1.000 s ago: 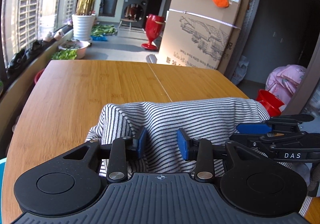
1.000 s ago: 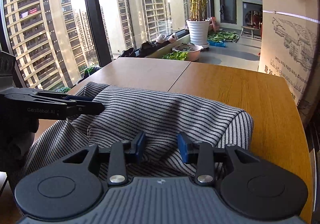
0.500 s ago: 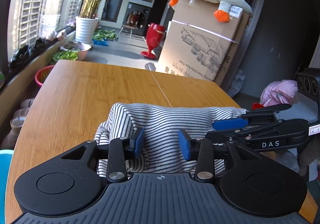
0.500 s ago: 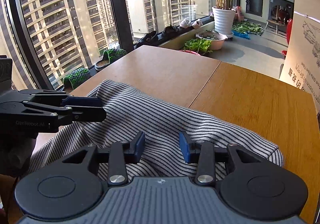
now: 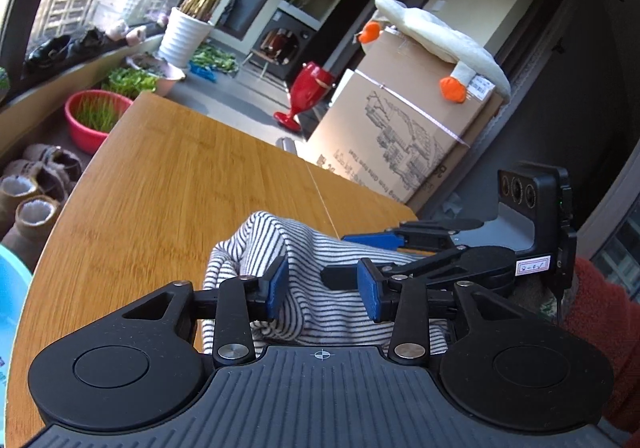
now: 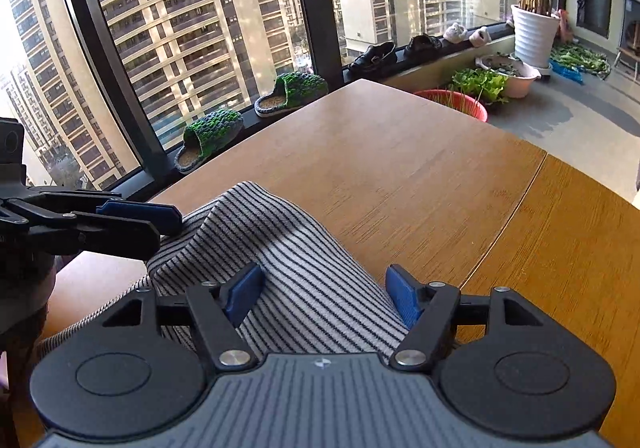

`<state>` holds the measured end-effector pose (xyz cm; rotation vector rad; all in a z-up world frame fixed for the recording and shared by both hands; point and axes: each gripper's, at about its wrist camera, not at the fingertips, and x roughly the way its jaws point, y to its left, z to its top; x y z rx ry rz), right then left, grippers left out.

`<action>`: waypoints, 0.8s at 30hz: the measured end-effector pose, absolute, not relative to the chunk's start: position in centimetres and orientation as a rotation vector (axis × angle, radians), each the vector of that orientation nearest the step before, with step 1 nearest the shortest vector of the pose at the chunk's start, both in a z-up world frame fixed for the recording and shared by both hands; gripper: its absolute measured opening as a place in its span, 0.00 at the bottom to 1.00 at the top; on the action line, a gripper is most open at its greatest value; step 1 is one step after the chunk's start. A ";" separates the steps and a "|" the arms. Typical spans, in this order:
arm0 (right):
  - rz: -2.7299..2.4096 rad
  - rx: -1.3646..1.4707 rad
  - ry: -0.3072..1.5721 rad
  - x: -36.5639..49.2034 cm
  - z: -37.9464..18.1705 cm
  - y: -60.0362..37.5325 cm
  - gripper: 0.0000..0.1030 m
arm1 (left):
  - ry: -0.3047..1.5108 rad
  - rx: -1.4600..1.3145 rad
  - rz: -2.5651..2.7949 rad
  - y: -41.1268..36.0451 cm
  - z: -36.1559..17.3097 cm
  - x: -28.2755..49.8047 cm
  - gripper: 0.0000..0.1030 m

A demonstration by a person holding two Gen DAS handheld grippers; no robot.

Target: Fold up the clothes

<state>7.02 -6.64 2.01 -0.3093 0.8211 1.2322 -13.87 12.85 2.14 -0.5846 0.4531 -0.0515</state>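
Both tools' jaws opening, striped garment (image 6: 304,272) between them, bunched nearer on wooden table (image 6: 400,168) by window (image 6: 192,28).

The near part of the striped garment (image 5: 320,288) is hidden under the left claw (image 5: 322,284) body, and its right end lies behind the right claw (image 5: 400,248). In the right wrist view, the garment's near edge goes under the claw's body (image 6: 320,400) — its full shape cannot be told. The table (image 6: 400,176) is cut off at the right edge, and the left claw (image 6: 160,220) at the left edge.
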 end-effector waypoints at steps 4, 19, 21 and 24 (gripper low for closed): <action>1.213 -0.276 0.799 5.7 3.1 -7.9 0.35 | 0.421 -0.650 0.003 14.5 3.1 -15.1 0.49; 1.186 -0.467 0.476 -9.9 3.0 -14.6 0.24 | 0.562 -0.541 0.023 8.9 2.0 -15.1 0.52; 1.198 -0.389 0.513 -9.2 4.6 -16.6 0.24 | 0.575 -0.500 0.038 8.4 1.6 -15.5 0.47; 1.050 -0.238 0.522 -6.2 7.6 -20.5 0.44 | 0.579 -0.468 0.046 8.0 1.5 -16.1 0.46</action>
